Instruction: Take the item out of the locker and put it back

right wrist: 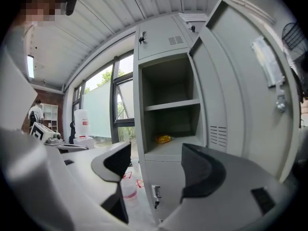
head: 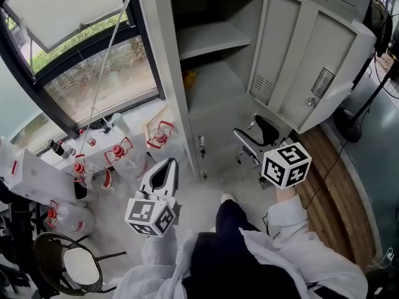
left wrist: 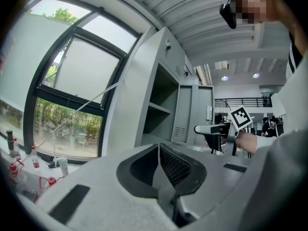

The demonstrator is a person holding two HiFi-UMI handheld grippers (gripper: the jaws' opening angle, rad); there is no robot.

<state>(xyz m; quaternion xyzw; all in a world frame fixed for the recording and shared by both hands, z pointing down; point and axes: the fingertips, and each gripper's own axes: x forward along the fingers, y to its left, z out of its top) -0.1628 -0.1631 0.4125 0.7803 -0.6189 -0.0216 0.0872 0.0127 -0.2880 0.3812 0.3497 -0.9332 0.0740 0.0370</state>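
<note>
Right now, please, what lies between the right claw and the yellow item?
Only air and bare shelf before the yellow item, per the right gripper view.

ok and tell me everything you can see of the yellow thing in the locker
The yellow thing is small, yellow-orange and crumpled-looking, perhaps a soft packet; it is too small to tell more. It lies low on the floor of the open locker compartment, toward the back left, under the shelf. Only the compartment floor touches it.

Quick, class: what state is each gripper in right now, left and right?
Left gripper: shut, holding nothing.
Right gripper: open, nothing between its jaws.
</note>
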